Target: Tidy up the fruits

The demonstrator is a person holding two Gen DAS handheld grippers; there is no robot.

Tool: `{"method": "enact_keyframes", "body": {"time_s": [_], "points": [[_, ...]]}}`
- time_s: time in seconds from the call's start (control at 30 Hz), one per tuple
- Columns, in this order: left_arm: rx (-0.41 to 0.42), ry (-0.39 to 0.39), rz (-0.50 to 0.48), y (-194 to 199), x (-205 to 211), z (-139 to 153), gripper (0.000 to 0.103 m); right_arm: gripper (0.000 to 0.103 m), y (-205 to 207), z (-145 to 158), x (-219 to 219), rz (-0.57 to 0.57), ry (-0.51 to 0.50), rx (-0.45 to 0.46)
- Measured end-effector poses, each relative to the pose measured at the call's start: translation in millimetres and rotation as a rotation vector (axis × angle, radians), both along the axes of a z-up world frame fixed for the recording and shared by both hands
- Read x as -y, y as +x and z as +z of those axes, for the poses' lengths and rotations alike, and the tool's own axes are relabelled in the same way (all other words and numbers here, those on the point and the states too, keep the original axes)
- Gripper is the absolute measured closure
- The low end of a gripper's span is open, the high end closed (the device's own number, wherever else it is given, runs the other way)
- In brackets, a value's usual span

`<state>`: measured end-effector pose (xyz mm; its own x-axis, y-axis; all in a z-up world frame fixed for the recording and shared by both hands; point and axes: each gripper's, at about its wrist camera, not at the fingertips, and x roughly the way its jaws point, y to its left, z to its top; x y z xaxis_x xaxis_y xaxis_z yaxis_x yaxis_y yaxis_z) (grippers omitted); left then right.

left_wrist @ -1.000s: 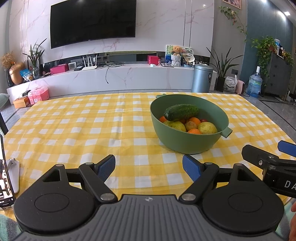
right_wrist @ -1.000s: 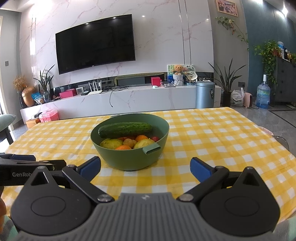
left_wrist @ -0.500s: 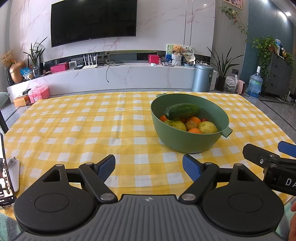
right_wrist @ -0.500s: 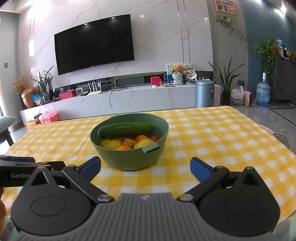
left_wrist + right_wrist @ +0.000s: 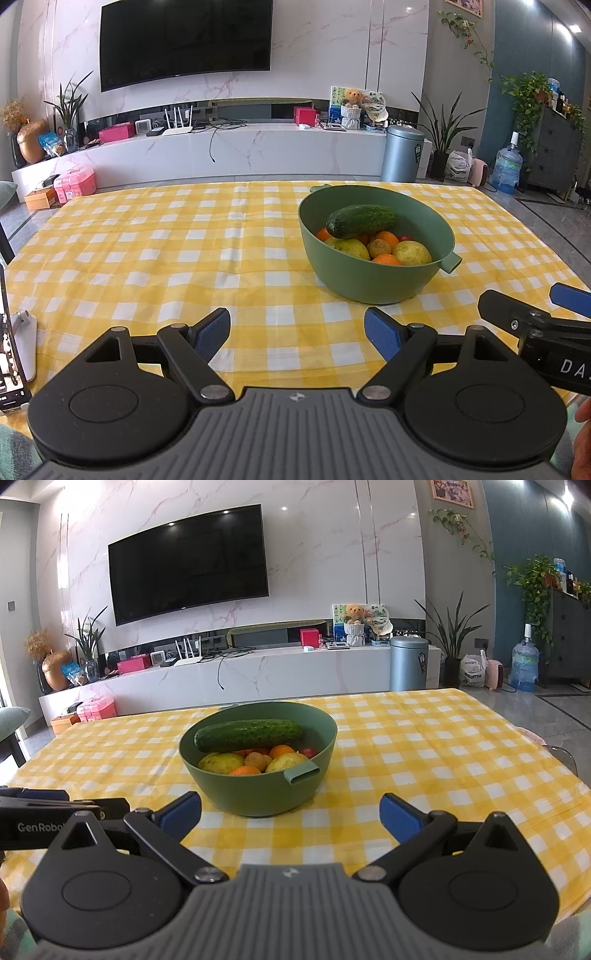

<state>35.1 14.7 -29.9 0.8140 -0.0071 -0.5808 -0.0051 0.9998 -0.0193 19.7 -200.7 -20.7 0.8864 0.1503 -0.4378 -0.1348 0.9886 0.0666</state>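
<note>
Both claws empty, jaws spread wide: left gripper [image 5: 297,326] and right gripper [image 5: 290,812] sit low at the near table edge, side by side, likely a standoff pose. Green bowl [image 5: 258,794] just ahead of right gripper, ahead-right of left. Inside: cucumber [image 5: 248,734] lying across oranges [image 5: 386,238], yellow-green fruits [image 5: 412,253]. Fits either all gathered or awaiting sorting.

Both grippers hover low over the near edge of the table, on the viewer's side of the green bowl [image 5: 373,280]; the left gripper [image 5: 297,334] sits short of the bowl and off to its left, blue-padded fingers [image 5: 212,330] spread wide and holding nothing. The right gripper [image 5: 290,814] faces the bowl head-on, likewise parted and empty; the two tools lie side by side.
</note>
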Motion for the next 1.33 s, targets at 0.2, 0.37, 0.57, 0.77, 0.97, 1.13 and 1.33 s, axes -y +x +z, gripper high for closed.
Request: {"method": "enact_keyframes", "body": {"time_s": [0.2,0.37,0.57,0.77,0.97,1.13,1.33], "points": [[0.0,0.0,0.001,0,0,1,0.007,0.004,1,-1,-1,-0.001,-0.001,-0.004],[0.002,0.006,-0.005,0,2,0,0.007,0.004,1,0,-2,-0.001,-0.002,-0.004],[0.012,0.023,-0.014,-4,9,3,0.007,0.004,1,0,-2,0.0,-0.003,-0.004],[0.01,0.033,-0.019,-5,12,5,0.007,0.004,2,0,-2,0.001,-0.002,-0.005],[0.015,0.037,-0.014,-7,13,7,0.007,0.004,1,0,-2,0.001,-0.003,-0.005],[0.024,0.045,-0.024,-10,17,8,0.007,0.004,1,0,-2,0.001,-0.003,-0.006],[0.037,0.049,-0.019,-12,16,10,0.007,0.004,2,-1,-4,0.003,-0.006,-0.009]]}}
